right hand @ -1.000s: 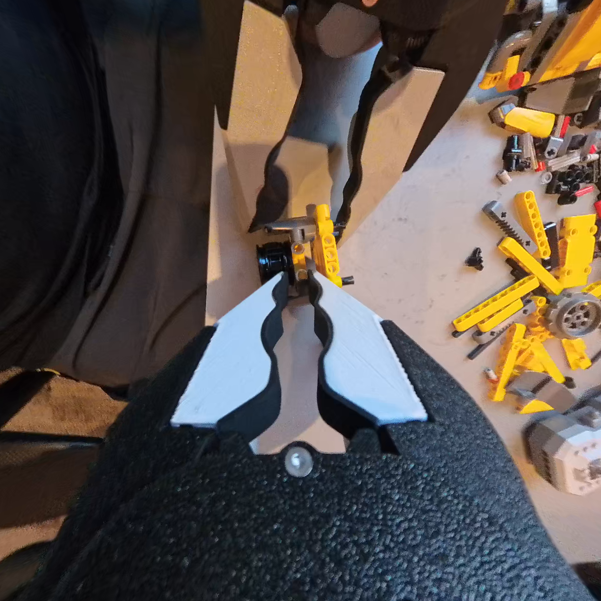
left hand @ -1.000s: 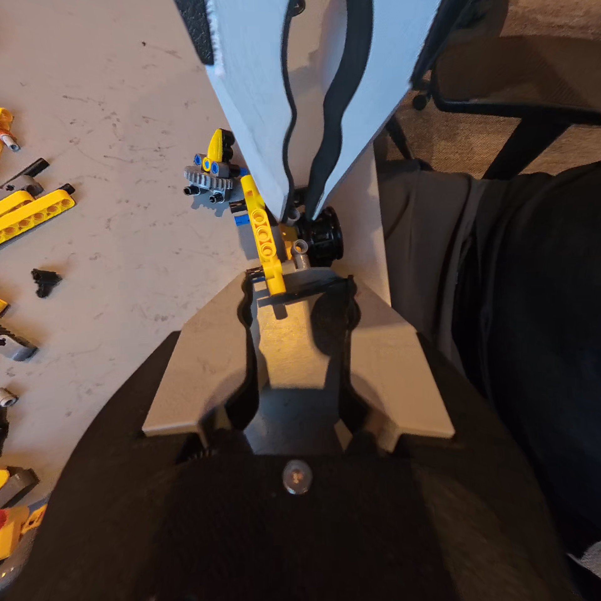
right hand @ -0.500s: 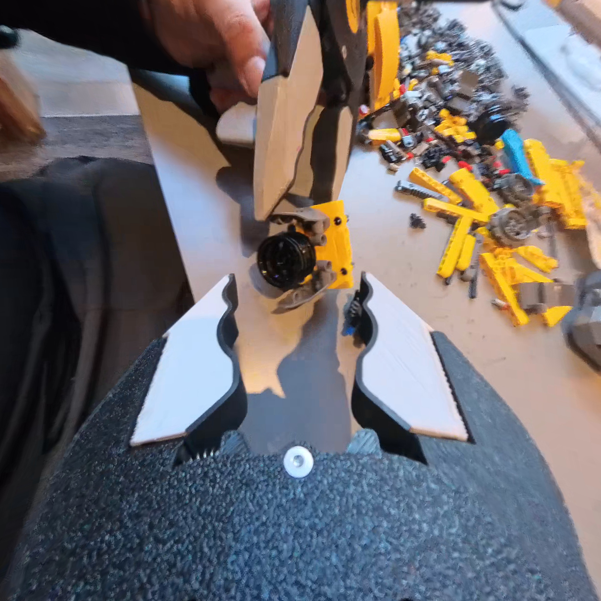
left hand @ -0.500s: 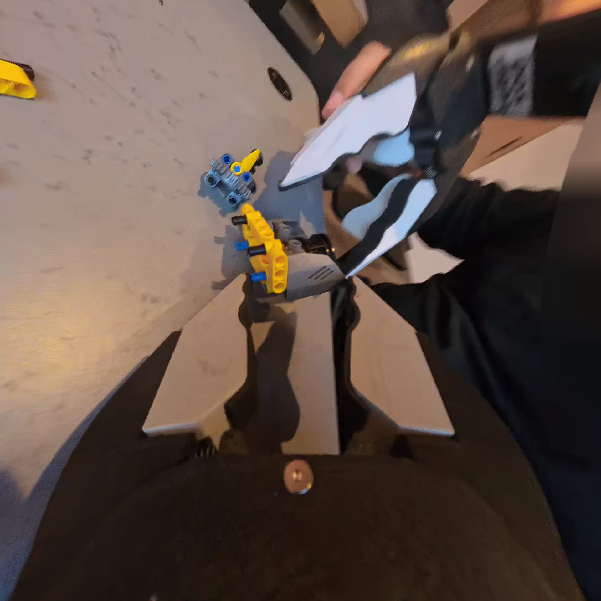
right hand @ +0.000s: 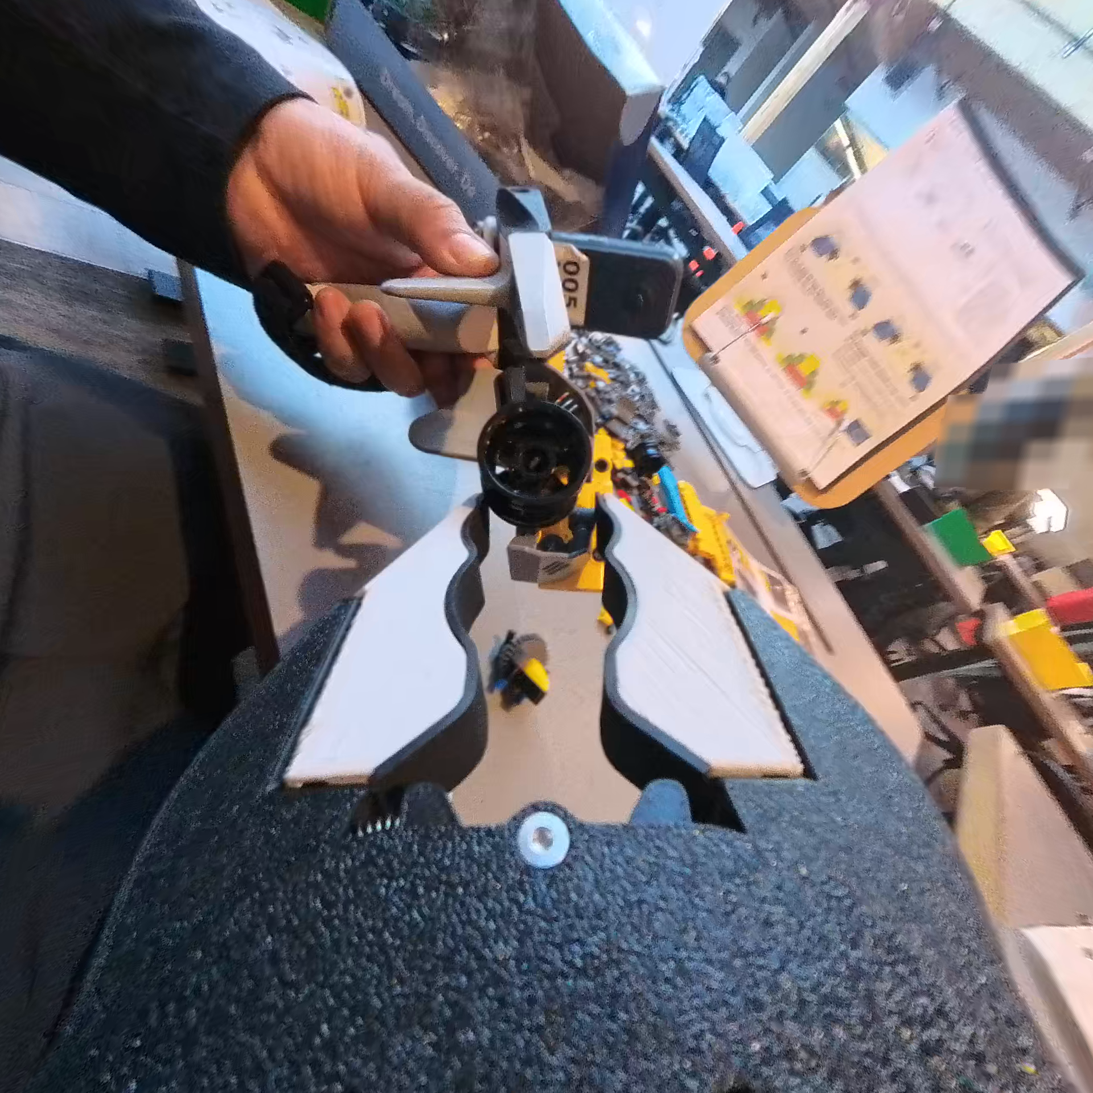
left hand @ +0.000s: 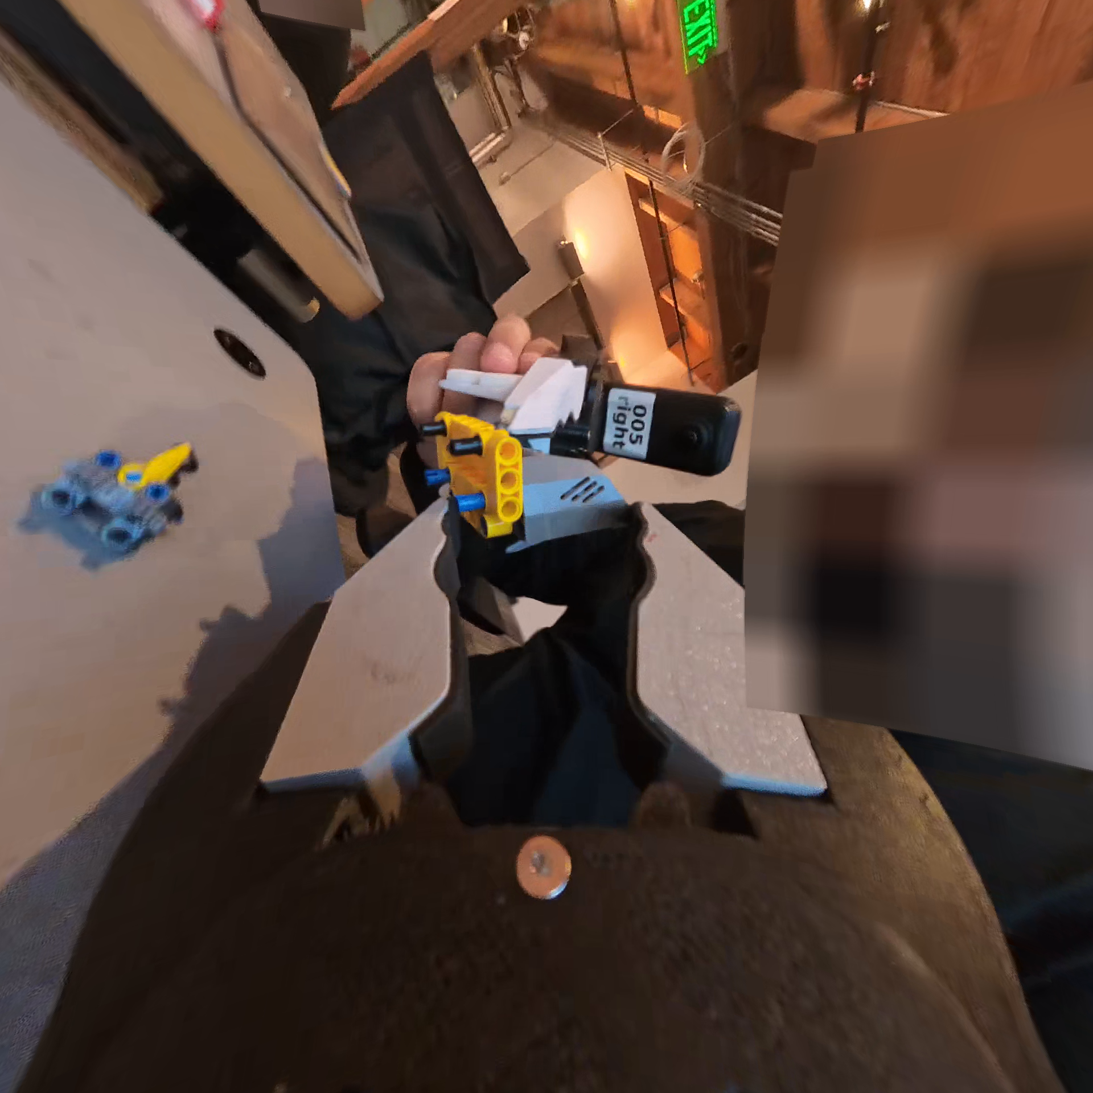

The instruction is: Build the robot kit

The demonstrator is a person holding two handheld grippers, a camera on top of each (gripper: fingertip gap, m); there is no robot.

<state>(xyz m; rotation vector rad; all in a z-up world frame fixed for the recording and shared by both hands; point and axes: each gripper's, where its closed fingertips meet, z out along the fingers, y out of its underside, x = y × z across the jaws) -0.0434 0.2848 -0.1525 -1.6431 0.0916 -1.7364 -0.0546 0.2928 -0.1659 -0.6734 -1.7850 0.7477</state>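
My left gripper (left hand: 541, 514) is shut on a small assembly (left hand: 508, 497) of a yellow holed beam with blue and black pins and a grey panel, held in the air off the table edge. In the right wrist view the assembly's black wheel (right hand: 532, 467) faces me, with the grey panel (right hand: 544, 562) below it. My right gripper (right hand: 541, 511) is open, its tips on either side of the wheel and panel, not clamped. It also shows behind the assembly in the left wrist view (left hand: 514, 390). A hand (right hand: 355, 236) holds the left gripper.
A small grey, blue and yellow sub-assembly (left hand: 112, 497) lies on the table (left hand: 118, 621), also below my right fingers (right hand: 520, 668). A pile of yellow and black parts (right hand: 668, 491) lies farther along the table. An open instruction booklet (right hand: 887, 296) stands on a board at the right. The tips of both grippers are at nearly the same place.
Both grippers have risen from the table and tilted up, the left one carrying the assembly. The right gripper, which let go and opened wide, has narrowed around the wheel end.
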